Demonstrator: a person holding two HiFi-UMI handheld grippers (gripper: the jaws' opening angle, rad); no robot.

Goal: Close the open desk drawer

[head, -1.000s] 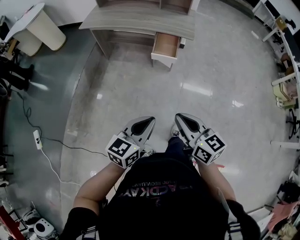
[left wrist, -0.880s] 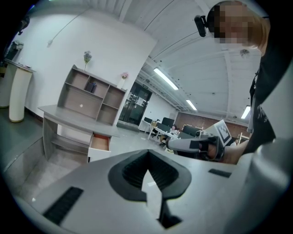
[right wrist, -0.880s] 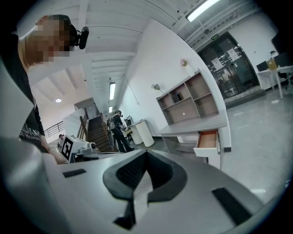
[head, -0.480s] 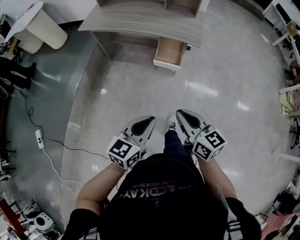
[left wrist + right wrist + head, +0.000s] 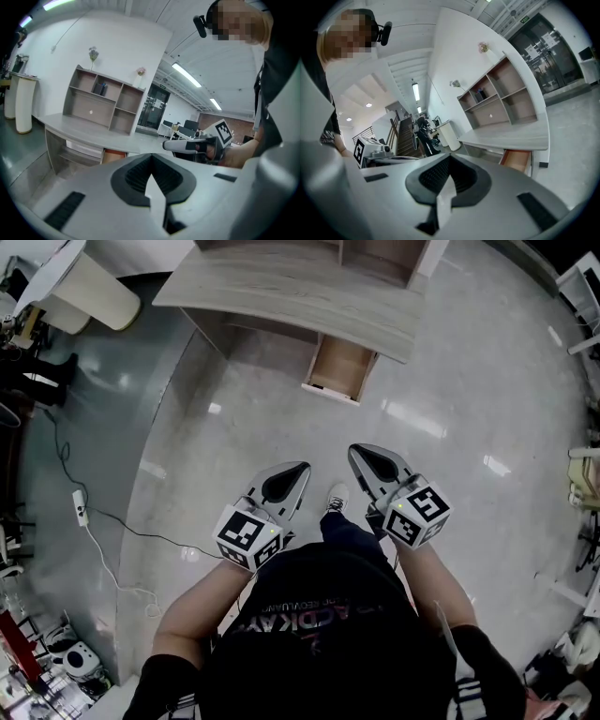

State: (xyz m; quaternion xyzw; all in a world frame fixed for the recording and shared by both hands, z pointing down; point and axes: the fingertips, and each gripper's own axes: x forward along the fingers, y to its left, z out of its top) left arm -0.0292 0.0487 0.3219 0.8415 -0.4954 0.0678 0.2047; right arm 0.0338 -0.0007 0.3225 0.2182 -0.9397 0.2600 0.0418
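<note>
This is the approach step and no contact has been made yet: the drawer [image 5: 339,367] hangs open beneath the right end of the desk's tabletop [image 5: 281,287], its wooden inside showing and its pale front panel turned toward the person, who stands on the glossy floor [image 5: 450,474] well apart from it. The left gripper [image 5: 298,472] and right gripper [image 5: 359,454] are held side by side in front of the body, aimed roughly at the desk. Each has its fingers [image 5: 133,176] pressed together with nothing between them. The next move, as I judge it, calls for closing the distance first, then setting a shut tip squarely against the front panel – probably the right gripper's, which sits more in line with the drawer – and pushing straight along the slide so the drawer runs in without skewing.
</note>
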